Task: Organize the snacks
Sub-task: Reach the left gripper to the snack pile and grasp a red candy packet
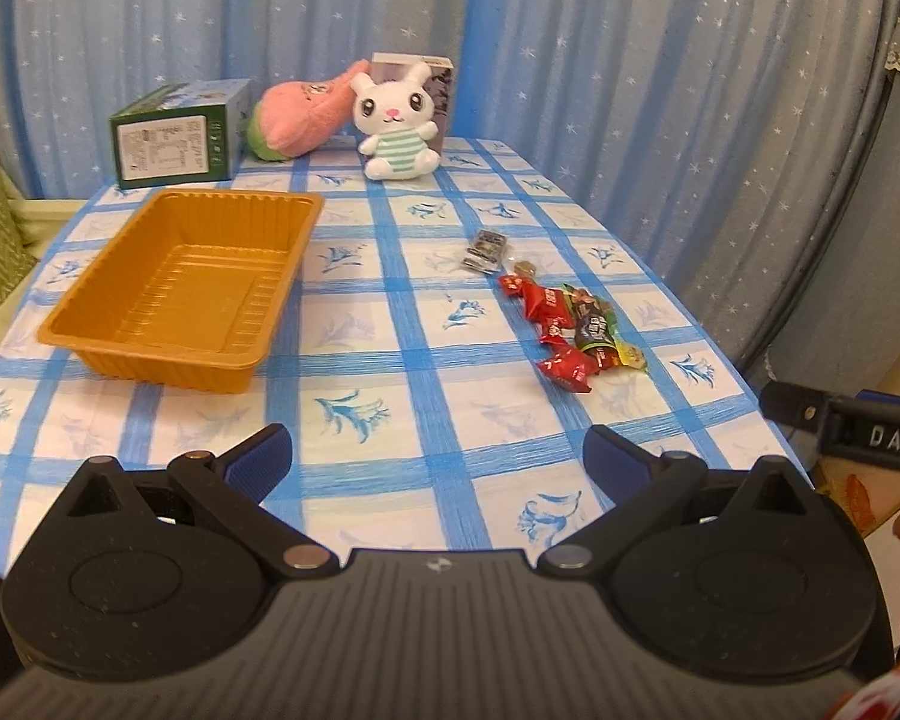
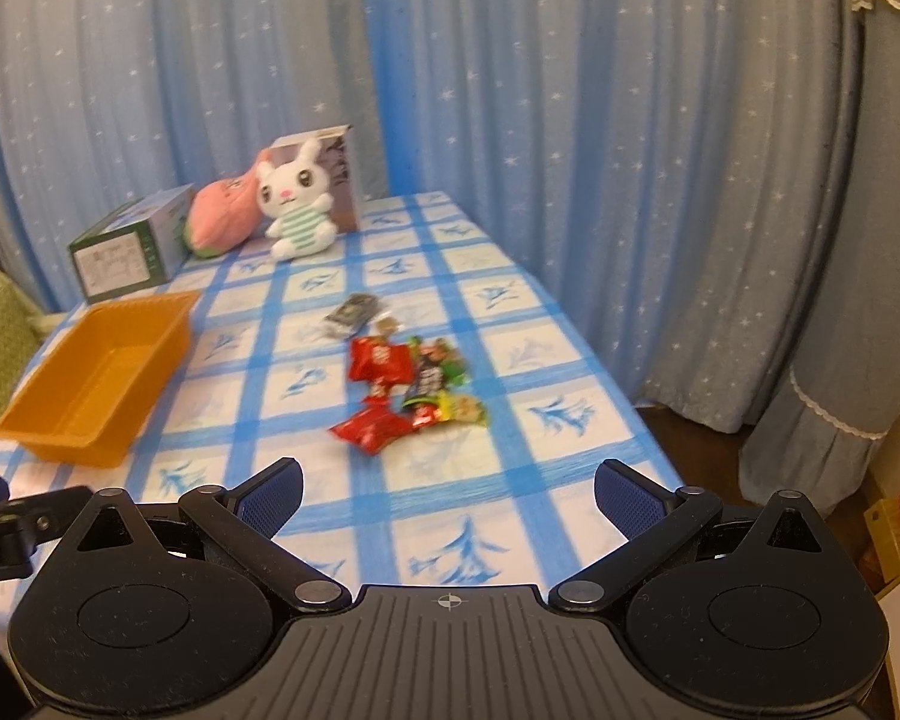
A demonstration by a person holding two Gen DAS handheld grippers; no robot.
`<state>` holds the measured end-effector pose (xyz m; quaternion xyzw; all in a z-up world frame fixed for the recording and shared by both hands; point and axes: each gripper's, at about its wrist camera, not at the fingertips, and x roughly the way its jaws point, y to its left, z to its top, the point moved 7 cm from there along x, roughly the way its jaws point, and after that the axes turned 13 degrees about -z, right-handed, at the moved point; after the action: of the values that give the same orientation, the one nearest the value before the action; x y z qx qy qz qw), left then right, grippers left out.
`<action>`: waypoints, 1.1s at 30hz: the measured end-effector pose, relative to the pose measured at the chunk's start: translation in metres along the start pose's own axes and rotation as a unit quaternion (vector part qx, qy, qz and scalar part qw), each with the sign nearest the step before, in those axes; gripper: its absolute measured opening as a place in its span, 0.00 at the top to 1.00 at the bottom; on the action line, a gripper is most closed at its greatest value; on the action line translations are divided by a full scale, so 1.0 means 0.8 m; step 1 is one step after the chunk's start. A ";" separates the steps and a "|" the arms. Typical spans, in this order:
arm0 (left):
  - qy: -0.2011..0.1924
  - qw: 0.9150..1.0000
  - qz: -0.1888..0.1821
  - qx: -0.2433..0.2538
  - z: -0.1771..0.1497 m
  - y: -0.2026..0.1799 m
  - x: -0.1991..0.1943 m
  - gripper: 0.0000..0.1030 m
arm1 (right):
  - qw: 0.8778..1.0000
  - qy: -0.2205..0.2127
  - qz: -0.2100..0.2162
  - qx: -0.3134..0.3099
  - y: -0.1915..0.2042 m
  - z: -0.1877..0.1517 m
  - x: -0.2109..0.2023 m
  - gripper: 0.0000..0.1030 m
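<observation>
Left wrist view: left gripper (image 1: 438,462) low over table edge, jaws wide (nothing held); right gripper (image 2: 447,495) likewise, facing snacks (image 2: 411,384).

Orange tray (image 1: 174,294), snack pile (image 1: 570,324), spread left claw (image 1: 438,462)

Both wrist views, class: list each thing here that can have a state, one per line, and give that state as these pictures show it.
Left gripper: open, empty, above the table.
Right gripper: open, empty, above the table.
Orange tray: upright, nothing in it.
Snack pile: loose on the tablecloth, outside the tray.
Grey packet: lying flat, apart from the red wrappers.
Green box: lying on its side.
Rabbit toy: sitting upright against a box.
Pink plush: lying down.
</observation>
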<state>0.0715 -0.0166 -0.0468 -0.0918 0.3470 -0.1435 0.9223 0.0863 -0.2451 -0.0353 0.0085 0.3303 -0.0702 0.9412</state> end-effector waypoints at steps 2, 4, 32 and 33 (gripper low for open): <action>0.006 1.000 -0.006 0.006 0.006 -0.001 0.015 0.01 | 1.000 -0.002 -0.005 0.004 -0.007 0.003 0.008 0.00; 0.010 1.000 -0.014 0.011 0.013 -0.001 0.031 0.01 | 1.000 -0.003 -0.004 0.006 -0.013 0.011 0.019 0.00; 0.179 0.959 -0.174 0.131 0.041 -0.052 0.318 0.71 | 0.994 0.025 0.051 -0.099 -0.040 0.017 0.237 0.01; 0.184 0.958 -0.175 0.135 0.039 -0.051 0.321 0.71 | 0.992 0.025 0.056 -0.106 -0.037 0.016 0.241 0.01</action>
<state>0.2681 -0.1371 -0.1703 0.0024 0.4663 -0.3627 0.8069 0.2390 -0.2996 -0.1449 -0.0709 0.3583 0.0183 0.9307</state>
